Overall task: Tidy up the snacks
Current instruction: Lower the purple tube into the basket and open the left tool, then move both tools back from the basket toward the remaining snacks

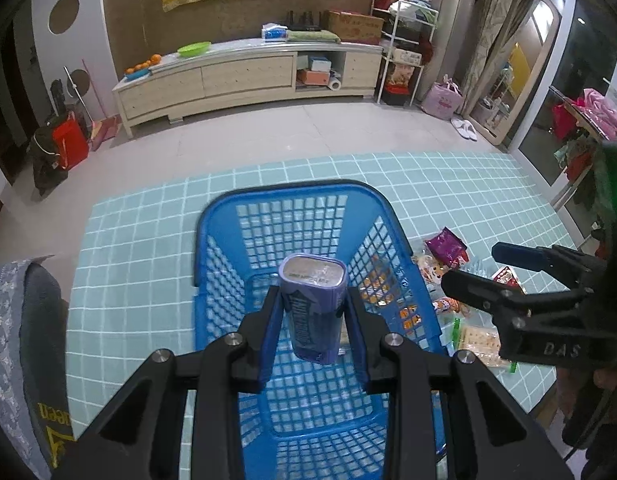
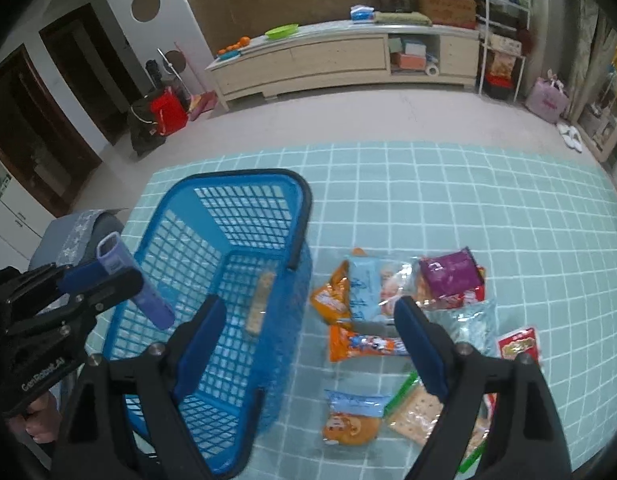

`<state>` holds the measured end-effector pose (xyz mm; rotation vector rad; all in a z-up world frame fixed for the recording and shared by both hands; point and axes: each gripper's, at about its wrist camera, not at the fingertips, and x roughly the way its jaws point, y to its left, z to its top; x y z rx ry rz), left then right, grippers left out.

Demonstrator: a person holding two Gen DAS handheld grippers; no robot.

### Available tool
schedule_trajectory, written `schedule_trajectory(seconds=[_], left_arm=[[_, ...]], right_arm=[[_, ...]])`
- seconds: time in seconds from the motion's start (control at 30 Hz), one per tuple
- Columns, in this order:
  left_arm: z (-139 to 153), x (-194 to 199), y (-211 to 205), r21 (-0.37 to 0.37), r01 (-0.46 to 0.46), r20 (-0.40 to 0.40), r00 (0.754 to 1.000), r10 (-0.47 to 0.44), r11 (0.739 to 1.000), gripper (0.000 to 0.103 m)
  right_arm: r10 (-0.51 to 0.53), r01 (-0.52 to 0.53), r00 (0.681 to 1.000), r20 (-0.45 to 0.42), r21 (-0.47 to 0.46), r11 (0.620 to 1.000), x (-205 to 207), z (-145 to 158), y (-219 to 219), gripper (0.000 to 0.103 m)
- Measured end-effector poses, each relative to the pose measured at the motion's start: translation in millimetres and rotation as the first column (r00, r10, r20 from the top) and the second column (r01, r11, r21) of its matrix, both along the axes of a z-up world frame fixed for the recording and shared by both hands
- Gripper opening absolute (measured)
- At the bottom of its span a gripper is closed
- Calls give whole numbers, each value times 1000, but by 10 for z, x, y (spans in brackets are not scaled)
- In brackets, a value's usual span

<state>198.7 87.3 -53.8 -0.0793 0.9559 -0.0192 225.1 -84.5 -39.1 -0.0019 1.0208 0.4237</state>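
Note:
My left gripper [image 1: 313, 312] is shut on a purple snack canister [image 1: 314, 308] and holds it upright-tilted over the blue plastic basket [image 1: 212, 240]. The right wrist view shows the same canister [image 2: 136, 280] in the left gripper [image 2: 104, 276] above the basket's left rim [image 2: 148, 240]. A cracker pack [image 2: 260, 300] lies inside the basket. My right gripper [image 2: 308, 320] is open and empty, hovering over the basket's right wall and the snack pile; it also shows in the left wrist view [image 1: 476, 268]. Several snack packets [image 2: 388, 292] lie on the checked cloth right of the basket.
The table carries a light-blue checked cloth [image 2: 468, 208]. A grey cushioned chair [image 1: 24, 320] stands at the left edge. Loose packets include a purple one [image 2: 450, 272], an orange one [image 2: 364, 346] and a cracker bag [image 2: 420, 416].

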Motion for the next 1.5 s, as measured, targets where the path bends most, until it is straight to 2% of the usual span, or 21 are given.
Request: schedule_trajectory(seconds=[0.17, 0.33, 0.47, 0.6, 0.67, 0.73, 0.8, 0.9, 1.17, 1.27, 1.5], left_arm=[[-180, 146, -99, -24, 12, -22, 1000, -13, 1000, 29], [-328, 315, -142, -35, 6, -54, 999, -8, 999, 29], [-429, 409, -174, -12, 33, -78, 996, -33, 999, 29], [-502, 491, -219, -30, 50, -93, 994, -53, 998, 29], [-540, 535, -239, -36, 58, -106, 992, -61, 998, 33], [-552, 531, -262, -20, 61, -113, 992, -63, 998, 41], [-545, 489, -282, -10, 70, -112, 991, -70, 998, 41], [-490, 397, -301, -13, 80, -98, 992, -80, 997, 47], [-94, 83, -345, -2, 73, -26, 997, -73, 997, 48], [78, -47, -442, 24, 85, 9, 996, -85, 996, 51], [347, -262, -727, 34, 112, 53, 992, -114, 993, 55]], right_arm=[[-16, 22, 996, 90, -68, 997, -73, -59, -25, 89], [-28, 35, 996, 87, -78, 996, -36, -138, -102, 89], [-37, 42, 997, 61, -85, 995, 1, -203, -144, 89], [-41, 47, 997, 59, -104, 993, 29, -225, -143, 89], [-43, 50, 997, 65, -105, 993, 31, -218, -151, 89], [-46, 53, 997, 69, -105, 993, 26, -200, -166, 89], [-48, 55, 996, 70, -104, 993, 24, -183, -183, 89], [-56, 62, 996, 68, -94, 994, 2, -140, -221, 89], [-66, 71, 996, 65, -64, 995, -155, 57, -328, 89], [-75, 78, 995, 69, -42, 996, -240, 171, -417, 89], [-71, 73, 992, 103, -17, 997, -483, 459, -681, 89]])
